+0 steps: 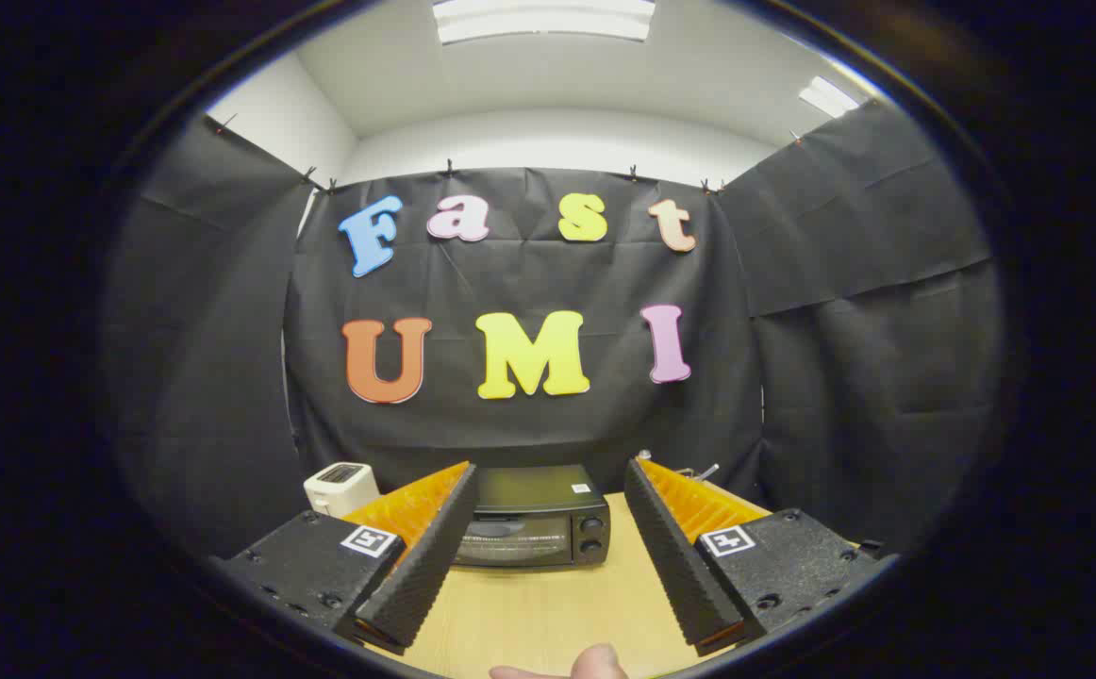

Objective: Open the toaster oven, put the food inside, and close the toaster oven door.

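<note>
Claw (548,471) held above the tabletop (548,604), fingers spread wide, gripping nothing. Toaster oven (534,517) sits beyond the fingertips, framed between them, door closed, two knobs down its right side. White toaster (340,488) just left of it against the black cloth wall; a fingertip (595,663) shows at the tabletop's near edge.

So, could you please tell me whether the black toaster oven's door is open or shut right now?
Shut: the black toaster oven shows its glass door upright and flush with its front, beyond the open claw.

Hand-held gripper (548,481) held level, fingers spread wide, gripping nothing.
</note>
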`<move>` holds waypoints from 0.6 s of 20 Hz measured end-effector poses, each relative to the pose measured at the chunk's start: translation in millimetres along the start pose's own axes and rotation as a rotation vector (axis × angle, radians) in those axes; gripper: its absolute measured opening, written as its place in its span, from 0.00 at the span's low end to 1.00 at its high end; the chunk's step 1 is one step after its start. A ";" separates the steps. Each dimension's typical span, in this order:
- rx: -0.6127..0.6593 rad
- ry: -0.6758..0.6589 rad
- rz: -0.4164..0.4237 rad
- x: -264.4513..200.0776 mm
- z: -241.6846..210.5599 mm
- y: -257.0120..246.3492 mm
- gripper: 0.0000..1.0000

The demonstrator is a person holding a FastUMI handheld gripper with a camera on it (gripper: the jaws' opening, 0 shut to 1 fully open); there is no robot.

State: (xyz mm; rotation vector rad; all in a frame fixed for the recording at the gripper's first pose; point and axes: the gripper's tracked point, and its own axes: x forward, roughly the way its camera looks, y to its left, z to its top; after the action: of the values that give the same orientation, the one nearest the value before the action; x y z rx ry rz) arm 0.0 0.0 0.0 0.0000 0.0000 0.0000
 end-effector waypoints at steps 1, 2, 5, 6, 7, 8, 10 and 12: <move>-0.004 -0.005 -0.001 0.1 0.3 0.6 1.00; -0.009 -0.007 -0.002 0.6 -0.1 1.6 1.00; -0.025 -0.001 -0.001 1.8 -4.2 2.6 1.00; -0.027 0.000 -0.001 2.6 -4.3 2.5 1.00; -0.025 -0.002 0.000 2.4 -4.2 2.5 1.00; -0.022 -0.003 -0.001 2.6 -4.1 1.9 1.00; -0.018 -0.005 -0.007 2.3 -4.7 -1.0 1.00; -0.017 0.000 -0.011 3.7 -7.5 -2.3 1.00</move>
State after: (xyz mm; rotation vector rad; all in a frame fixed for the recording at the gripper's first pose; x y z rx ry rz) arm 3.7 -2.3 -7.5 -0.0167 -0.0001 -0.0115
